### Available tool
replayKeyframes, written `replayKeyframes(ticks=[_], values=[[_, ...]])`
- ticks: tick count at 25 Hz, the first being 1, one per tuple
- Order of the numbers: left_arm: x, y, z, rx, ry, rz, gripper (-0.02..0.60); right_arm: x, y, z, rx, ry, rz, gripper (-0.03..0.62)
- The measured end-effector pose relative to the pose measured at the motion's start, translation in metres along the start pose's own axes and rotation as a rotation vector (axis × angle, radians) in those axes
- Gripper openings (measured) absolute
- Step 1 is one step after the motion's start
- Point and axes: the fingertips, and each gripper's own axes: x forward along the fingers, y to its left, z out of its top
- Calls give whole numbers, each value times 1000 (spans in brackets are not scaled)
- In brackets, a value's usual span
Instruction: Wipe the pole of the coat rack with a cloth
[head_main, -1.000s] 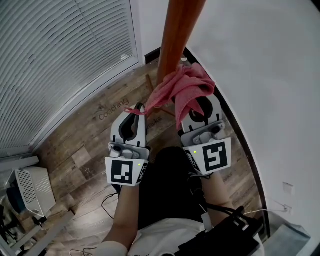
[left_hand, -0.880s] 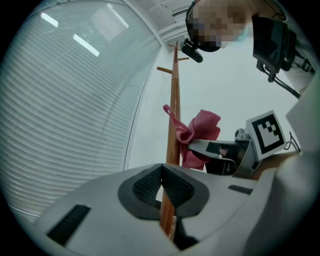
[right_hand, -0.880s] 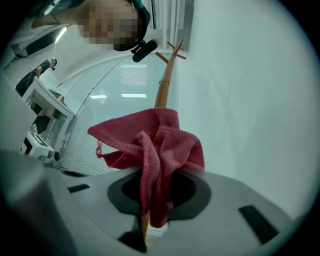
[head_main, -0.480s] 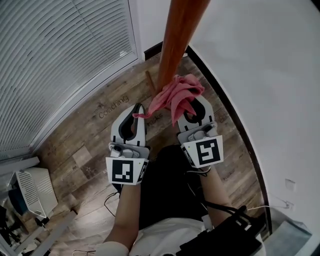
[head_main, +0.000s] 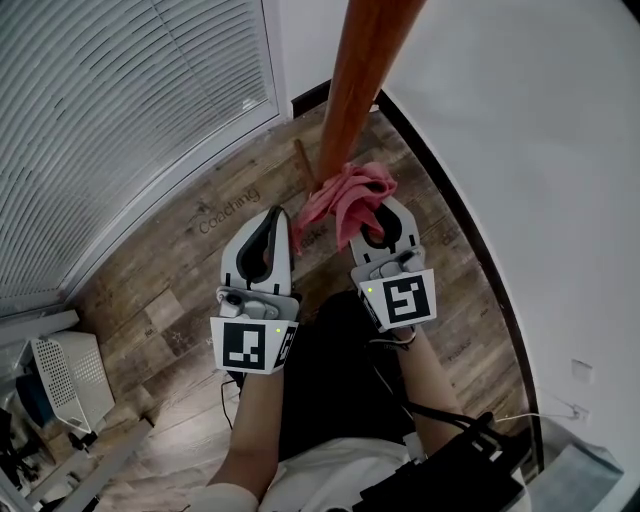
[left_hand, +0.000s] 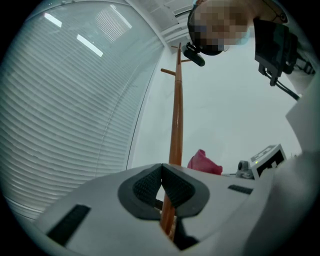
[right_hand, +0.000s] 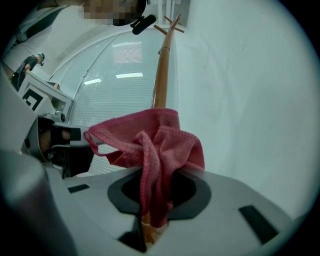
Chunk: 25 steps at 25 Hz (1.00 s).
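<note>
Wiping pole (head_main: 355, 90) underway: right gripper (head_main: 380, 215) pinches cloth (head_main: 345, 195), likely touching pole low down; left gripper (head_main: 273, 218) closed, empty. Next: slide up, keep pressure.

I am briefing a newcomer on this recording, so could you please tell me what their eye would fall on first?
The tall reddish-brown wooden pole of the coat rack rises beside the white wall. A crumpled pink cloth lies against it, pinched in the right gripper's jaws; the left gripper sits alongside, jaws together and empty.
</note>
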Motion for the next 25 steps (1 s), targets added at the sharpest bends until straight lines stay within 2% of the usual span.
replayKeyframes(ticks=[4, 7, 12, 16, 21, 25], values=[[-2, -2, 4, 2, -10, 2, 14, 2, 2, -9, 3, 4, 13, 87], [-3, -2, 2, 4, -3, 7, 14, 0, 3, -26, 4, 72, 22, 87], [-2, -4, 8, 25, -2, 10, 14, -6, -2, -27, 22, 105, 6, 87], [0, -7, 34, 34, -16, 11, 14, -14, -10, 11, 31, 70, -17, 87], [7, -16, 91, 43, -22, 3, 14, -24, -13, 81, 40, 19, -24, 87], [15, -39, 141, 0, 20, -11, 14, -41, -19, 146, 43, -12, -38, 87]])
